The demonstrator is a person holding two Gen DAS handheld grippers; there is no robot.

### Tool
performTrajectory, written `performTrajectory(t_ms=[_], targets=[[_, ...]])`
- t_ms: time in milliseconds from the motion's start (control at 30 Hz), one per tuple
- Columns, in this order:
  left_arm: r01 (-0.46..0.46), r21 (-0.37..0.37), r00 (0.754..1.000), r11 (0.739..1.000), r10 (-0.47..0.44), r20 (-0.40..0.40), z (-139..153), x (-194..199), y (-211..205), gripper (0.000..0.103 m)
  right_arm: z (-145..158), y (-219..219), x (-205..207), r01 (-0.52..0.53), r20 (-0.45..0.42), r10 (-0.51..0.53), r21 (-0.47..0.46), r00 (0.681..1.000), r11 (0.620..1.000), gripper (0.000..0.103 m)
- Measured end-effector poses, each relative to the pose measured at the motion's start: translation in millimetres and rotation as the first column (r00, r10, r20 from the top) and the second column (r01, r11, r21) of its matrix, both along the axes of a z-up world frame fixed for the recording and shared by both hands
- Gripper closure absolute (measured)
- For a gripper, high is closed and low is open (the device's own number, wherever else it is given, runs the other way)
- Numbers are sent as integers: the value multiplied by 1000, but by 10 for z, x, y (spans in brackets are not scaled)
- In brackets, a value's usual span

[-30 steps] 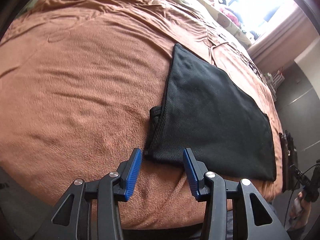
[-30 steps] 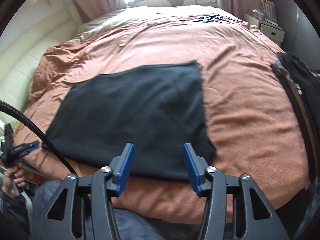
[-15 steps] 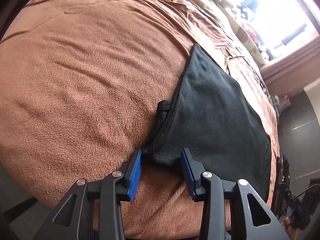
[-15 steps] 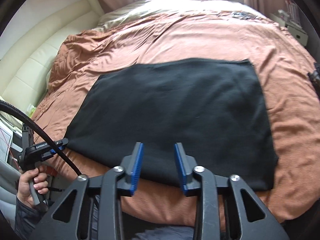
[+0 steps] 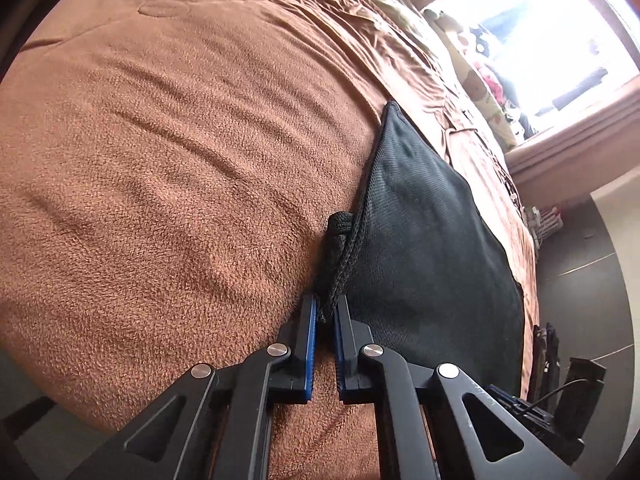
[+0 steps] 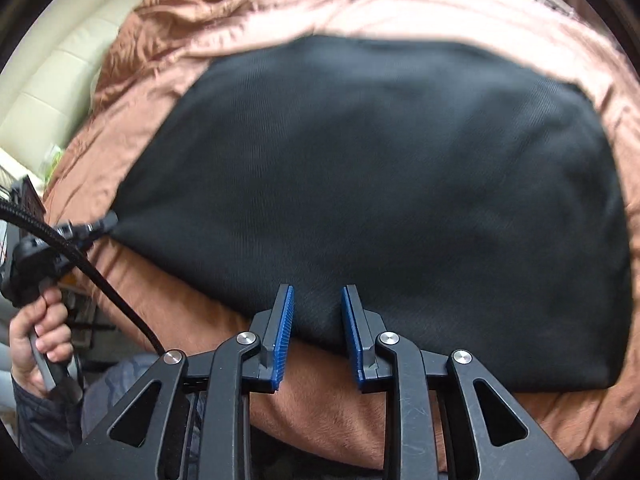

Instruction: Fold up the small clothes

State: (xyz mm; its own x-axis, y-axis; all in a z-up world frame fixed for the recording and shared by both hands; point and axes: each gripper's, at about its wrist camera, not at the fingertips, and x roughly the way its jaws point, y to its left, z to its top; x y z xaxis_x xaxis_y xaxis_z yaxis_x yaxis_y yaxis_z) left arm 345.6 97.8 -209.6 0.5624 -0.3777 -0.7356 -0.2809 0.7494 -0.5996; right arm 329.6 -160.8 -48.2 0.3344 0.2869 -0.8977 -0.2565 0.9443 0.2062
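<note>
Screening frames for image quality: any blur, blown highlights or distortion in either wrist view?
Left wrist view: sharp on the black mesh garment and brown blanket, but the window is blown out white; fisheye curves the bed. Right wrist view: the garment and blanket are smeared by motion blur, while the right gripper stays crisp.

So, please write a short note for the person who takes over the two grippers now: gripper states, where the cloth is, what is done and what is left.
Left gripper: shut on the near left corner of the black cloth.
Right gripper: open, one finger on each side of the cloth's near edge, not yet gripping.
Cloth: lies flat on the brown blanket, near the bed's front edge.
Done: the left corner is gripped.
Left: probably shut the right gripper on the edge, then lift both and fold the cloth.
</note>
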Motion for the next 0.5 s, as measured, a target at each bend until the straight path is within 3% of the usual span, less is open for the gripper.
performTrajectory(t_ms=[367,500], targets=[[-3,-41,1000,999,3,10,-23,-116,70,95,246,-9,273,-4,19,5,-33,1000,999,84],[4,-47,1000,999,-3,11,-46,-71,93,95,258,73,418,-23,-11,22,-50,1000,999,84]])
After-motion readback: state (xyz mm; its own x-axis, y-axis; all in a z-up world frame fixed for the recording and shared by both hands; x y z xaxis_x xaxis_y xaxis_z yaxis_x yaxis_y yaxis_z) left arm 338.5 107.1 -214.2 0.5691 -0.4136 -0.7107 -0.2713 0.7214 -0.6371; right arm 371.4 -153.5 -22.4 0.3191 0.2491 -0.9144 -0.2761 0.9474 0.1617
